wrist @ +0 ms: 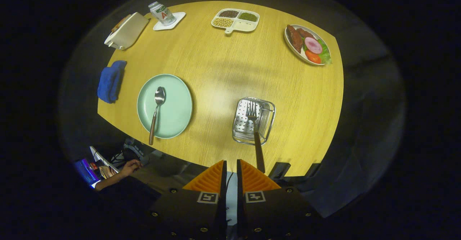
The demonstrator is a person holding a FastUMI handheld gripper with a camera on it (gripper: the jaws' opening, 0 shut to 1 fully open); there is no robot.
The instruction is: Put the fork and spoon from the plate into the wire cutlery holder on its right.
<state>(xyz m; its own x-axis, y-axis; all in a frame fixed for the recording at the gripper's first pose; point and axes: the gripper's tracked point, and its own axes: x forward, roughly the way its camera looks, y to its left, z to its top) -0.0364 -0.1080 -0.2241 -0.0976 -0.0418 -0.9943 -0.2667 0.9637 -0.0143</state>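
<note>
From high above the yellow wooden table (223,67), a pale green plate (176,114) carries a spoon (157,107) with a brown handle that overhangs the plate's near rim. To the plate's right sits the wire cutlery holder (267,119). The fork (255,132) stands in it, tines down, its brown handle rising toward me beside my right finger. My gripper (231,161) hovers well above the table's near edge, between plate and holder. Its fingers are shut, with only a thin slit and nothing between them.
A blue cloth (111,81) lies left of the plate. At the far side are a toaster-like box (126,31), a can on a coaster (162,13), a divided dish of beans (236,19) and a plate of food (308,45). A person's hand (129,167) is below the table's near-left edge.
</note>
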